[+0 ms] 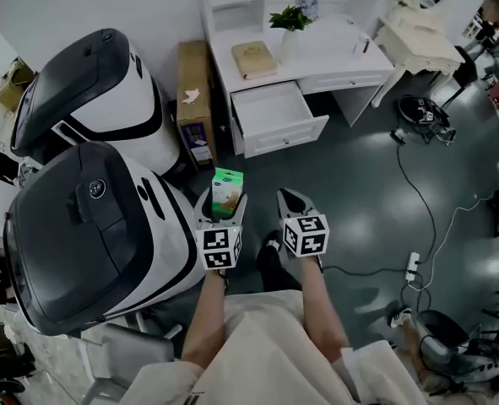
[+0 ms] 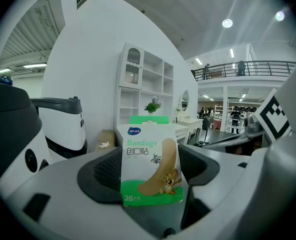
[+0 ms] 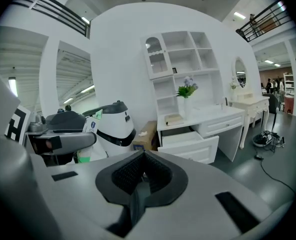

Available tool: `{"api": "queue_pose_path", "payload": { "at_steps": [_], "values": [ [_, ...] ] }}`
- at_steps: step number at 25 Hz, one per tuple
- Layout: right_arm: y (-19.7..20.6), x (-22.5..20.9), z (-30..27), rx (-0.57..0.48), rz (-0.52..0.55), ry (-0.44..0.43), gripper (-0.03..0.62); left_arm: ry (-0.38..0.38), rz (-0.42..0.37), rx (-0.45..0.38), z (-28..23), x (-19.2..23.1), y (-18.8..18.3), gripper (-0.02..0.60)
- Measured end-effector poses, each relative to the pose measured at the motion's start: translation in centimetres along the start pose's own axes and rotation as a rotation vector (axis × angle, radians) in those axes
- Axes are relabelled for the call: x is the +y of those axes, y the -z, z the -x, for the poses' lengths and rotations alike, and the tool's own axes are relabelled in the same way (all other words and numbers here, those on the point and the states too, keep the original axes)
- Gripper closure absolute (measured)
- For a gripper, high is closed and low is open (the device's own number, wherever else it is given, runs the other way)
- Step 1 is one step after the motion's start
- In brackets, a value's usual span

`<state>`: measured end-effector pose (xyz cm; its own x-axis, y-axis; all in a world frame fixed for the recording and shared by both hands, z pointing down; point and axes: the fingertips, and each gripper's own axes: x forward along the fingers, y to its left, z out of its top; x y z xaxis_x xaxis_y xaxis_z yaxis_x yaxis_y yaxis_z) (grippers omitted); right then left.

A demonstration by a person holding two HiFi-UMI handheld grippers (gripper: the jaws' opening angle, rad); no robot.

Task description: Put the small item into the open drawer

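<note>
Bandage pack (image 2: 150, 166), flat printed card, clamped between left gripper's (image 1: 225, 196) ribbed pads (image 2: 105, 171), side edges covered. Right gripper's (image 1: 286, 198) jaws meet, empty.

clear: bare floor (image 1: 342, 167) all the way from left gripper (image 1: 224, 201) (clamped on bandage pack (image 1: 227, 182)) to the open drawer (image 1: 270, 112), pulled-out part open from above | left: big white-and-black machine (image 1: 97, 234) crowding close, cardboard box (image 1: 196, 99) against desk (image 1: 342, 40) | right: right gripper (image 1: 287, 199), jaws together, just beside | cable (image 1: 418, 184) well off right

Open drawer (image 1: 270, 115) under desk (image 1: 338, 42); carton (image 1: 195, 87) left of it.
</note>
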<state>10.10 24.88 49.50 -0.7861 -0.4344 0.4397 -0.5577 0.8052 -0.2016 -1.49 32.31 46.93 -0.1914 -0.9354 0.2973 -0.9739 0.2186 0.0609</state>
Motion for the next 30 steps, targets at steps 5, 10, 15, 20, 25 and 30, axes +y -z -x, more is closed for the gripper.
{"api": "queue_pose_path", "payload": {
  "at_steps": [5,10,15,20,25,30],
  "values": [
    [-2.5,-3.8,-3.4,0.023,0.006,-0.004,0.574,-0.016,0.015,0.010,-5.4,0.3,-1.9,0.222],
    [-4.6,-7.7,-6.5,0.036,-0.009,-0.027,0.574,-0.019,0.005,0.021,-10.4,-0.4,-3.2,0.222],
    [-5.7,-10.3,-10.0,0.069,0.007,-0.081,0.574,0.001,-0.045,0.036,-15.0,-1.4,-4.0,0.222],
    [-6.5,-12.2,-11.4,0.062,0.039,-0.102,0.574,0.031,-0.076,0.034,-18.4,-3.1,-5.0,0.222],
    [-7.1,-14.5,-11.7,0.058,0.059,-0.074,0.574,0.059,-0.068,0.043,-20.6,-4.6,-5.1,0.222],
    [-7.0,-16.4,-12.0,0.066,0.054,-0.046,0.574,0.076,-0.066,0.043,-22.6,-5.1,-5.3,0.222]
  ]
}}
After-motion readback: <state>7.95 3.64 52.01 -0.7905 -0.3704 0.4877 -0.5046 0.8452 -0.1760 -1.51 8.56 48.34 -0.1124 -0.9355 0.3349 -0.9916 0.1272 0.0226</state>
